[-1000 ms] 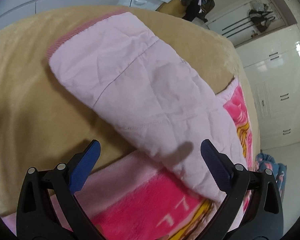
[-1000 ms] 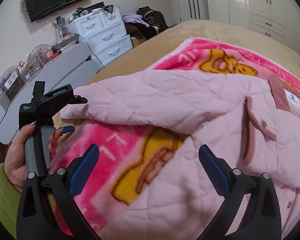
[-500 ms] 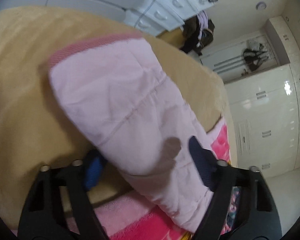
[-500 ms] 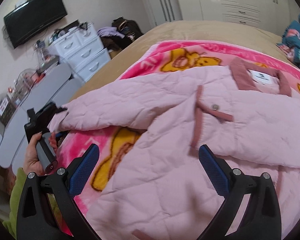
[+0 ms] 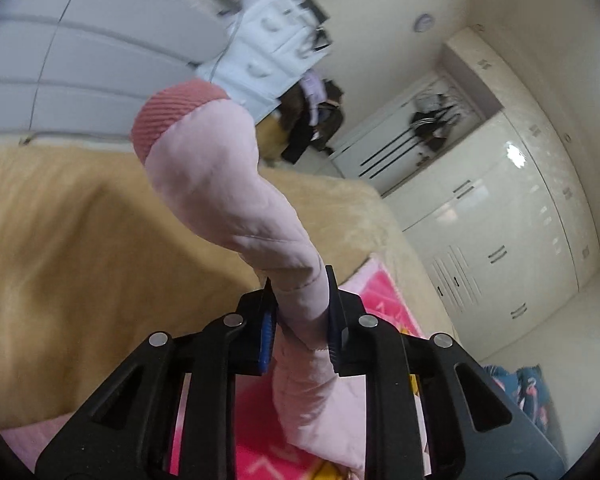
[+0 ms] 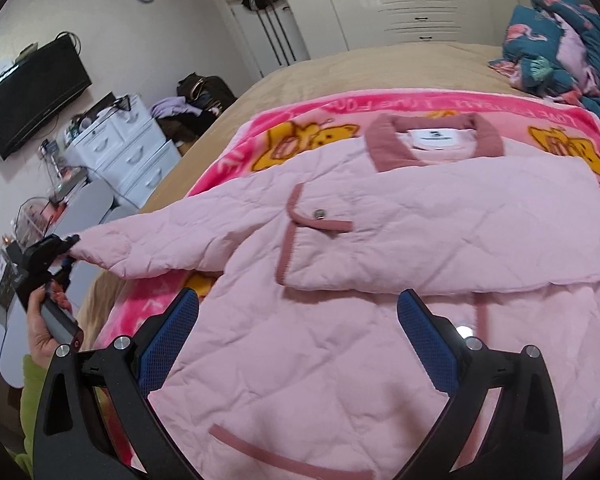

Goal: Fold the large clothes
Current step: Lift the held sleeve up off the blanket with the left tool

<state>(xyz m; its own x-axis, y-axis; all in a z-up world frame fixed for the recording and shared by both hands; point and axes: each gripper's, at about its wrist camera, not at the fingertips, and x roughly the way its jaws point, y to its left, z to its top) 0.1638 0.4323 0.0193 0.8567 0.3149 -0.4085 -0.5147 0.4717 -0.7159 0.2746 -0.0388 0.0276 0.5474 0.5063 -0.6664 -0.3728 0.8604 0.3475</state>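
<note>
Pink quilted jacket (image 6: 380, 280) lies front-up on a pink cartoon blanket (image 6: 300, 136), which is spread over a tan-covered bed (image 6: 340, 68). Collar (image 6: 432, 140) toward the far end of the bed, hem toward the right claw. One sleeve is already folded across the chest, its cuff trim near the snap button (image 6: 320, 214).

Left claw (image 5: 298, 316): jaws pinched in on the other sleeve (image 5: 236, 184), padded cloth bunched between the blue pads. Grip sits back from the end of the sleeve; the ribbed cuff (image 5: 168, 120) stands free beyond the claw, above the bed. In the right wrist view the same claw (image 6: 66, 250) shows at the far left edge, a hand (image 6: 46, 320) on its handle, sleeve stretched out sideways from the jacket body toward it.

Right claw (image 6: 298, 340): jaws spread wide, nothing between them, hovering over the lower front of the jacket. Not touching cloth as far as can be told.

Key relation: the held sleeve's long axis runs from the shoulder out to the left claw, roughly crosswise to the jacket. The jacket body lies to the right of that claw. Likely next move is carrying the sleeve back over the chest, on top of the folded one. The left hand already has it; the right is nearer the hem.

Risk: thick sleeve may slip or twist.
</note>
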